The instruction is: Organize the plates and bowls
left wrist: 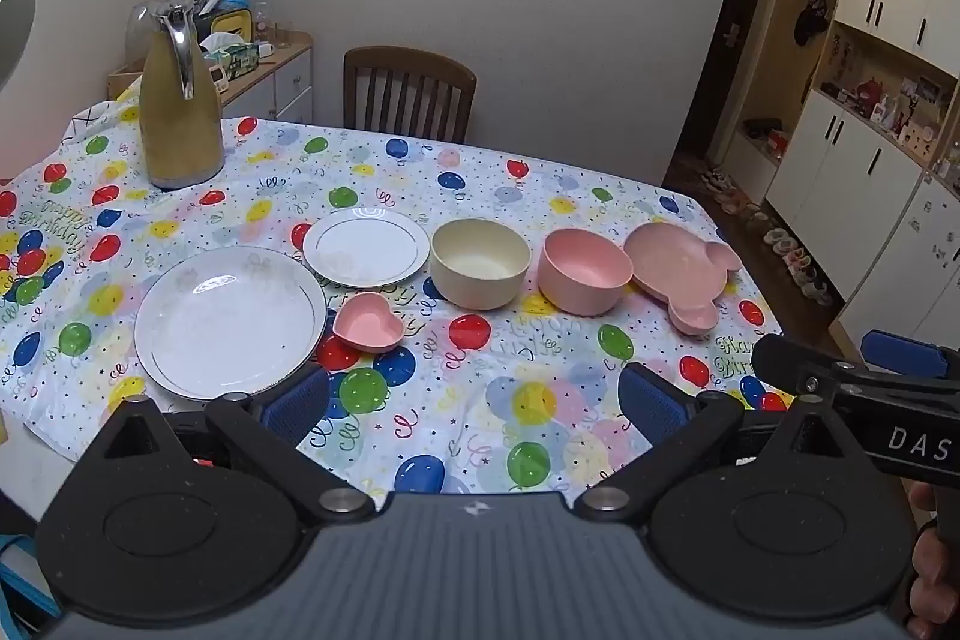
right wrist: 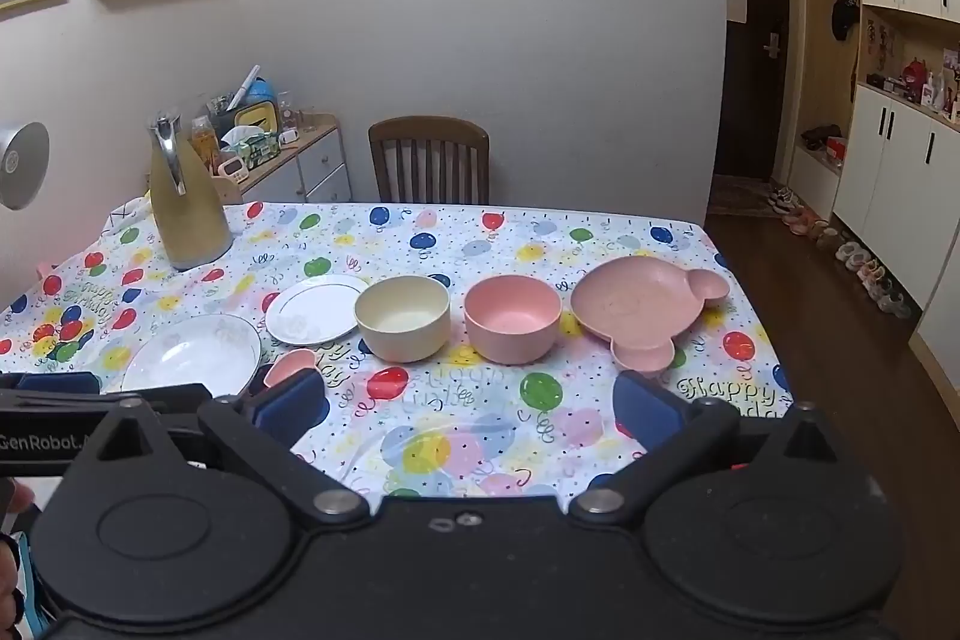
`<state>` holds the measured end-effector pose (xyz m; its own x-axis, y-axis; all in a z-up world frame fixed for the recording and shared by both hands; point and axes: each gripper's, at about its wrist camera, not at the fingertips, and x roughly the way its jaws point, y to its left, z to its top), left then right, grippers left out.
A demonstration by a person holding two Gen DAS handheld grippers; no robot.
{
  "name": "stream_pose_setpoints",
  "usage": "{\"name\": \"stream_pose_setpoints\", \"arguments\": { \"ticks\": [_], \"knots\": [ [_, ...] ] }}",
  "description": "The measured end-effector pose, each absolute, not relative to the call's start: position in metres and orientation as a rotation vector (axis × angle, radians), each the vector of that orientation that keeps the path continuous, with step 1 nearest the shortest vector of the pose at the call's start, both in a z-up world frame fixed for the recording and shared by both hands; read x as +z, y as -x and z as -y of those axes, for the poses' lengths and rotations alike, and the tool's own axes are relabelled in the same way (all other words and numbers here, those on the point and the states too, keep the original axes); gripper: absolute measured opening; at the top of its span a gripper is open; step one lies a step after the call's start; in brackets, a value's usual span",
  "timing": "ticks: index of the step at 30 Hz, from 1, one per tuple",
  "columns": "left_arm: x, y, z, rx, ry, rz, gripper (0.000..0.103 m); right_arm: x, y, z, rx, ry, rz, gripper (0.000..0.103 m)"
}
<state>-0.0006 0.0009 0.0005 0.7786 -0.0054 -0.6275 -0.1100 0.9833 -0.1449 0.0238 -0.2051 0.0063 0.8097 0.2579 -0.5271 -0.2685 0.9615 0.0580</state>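
- Two views inspected; left wrist view first. Left gripper (left wrist: pixel 474 403) has its jaws spread to full width, blue pads apart, nothing between them and nothing touched; it hangs over the near part of the balloon-print tablecloth (left wrist: pixel 480 418).
- Right gripper (left wrist: pixel 900 370) enters at the right edge; only one blue pad and part of the black body are seen, so its spread cannot be read from this view.
- Six dishes lie in a loose row across the cloth, all empty: large white plate (left wrist: pixel 231 319), small white plate (left wrist: pixel 366 247) just behind it, pink heart-shaped dish (left wrist: pixel 367 322) just beside the large plate's rim, cream bowl (left wrist: pixel 480 262), pink bowl (left wrist: pixel 585 271), and pink mouse-shaped divided plate (left wrist: pixel 687 268) nearest the table's right edge.
- Gold thermos jug (left wrist: pixel 180 112) stands upright at far left; wooden chair (left wrist: pixel 408 94) behind the table.
- Part of a hand (left wrist: pixel 933 580) is cut off at lower right.
- Right wrist view. Right gripper (right wrist: pixel 471 403) is likewise spread wide and empty, clear of every dish.
- Left gripper (right wrist: pixel 54 400) crosses the lower left; its body hides the near rim of the large white plate (right wrist: pixel 192 355) and most of the pink heart-shaped dish (right wrist: pixel 291 364).
- Cream bowl (right wrist: pixel 402 319), pink bowl (right wrist: pixel 513 319) and pink mouse-shaped divided plate (right wrist: pixel 642 307) show empty interiors; small white plate (right wrist: pixel 315 310) is also bare.
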Motion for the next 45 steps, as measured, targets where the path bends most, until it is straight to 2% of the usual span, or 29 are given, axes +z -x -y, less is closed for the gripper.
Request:
{"name": "stream_pose_setpoints", "arguments": {
  "ticks": [45],
  "knots": [
    [0.014,0.027,-0.007,0.047,0.191,-0.661,0.103,0.018,-0.005,0.202,0.269,0.031,-0.552,0.103]
  ]
}}
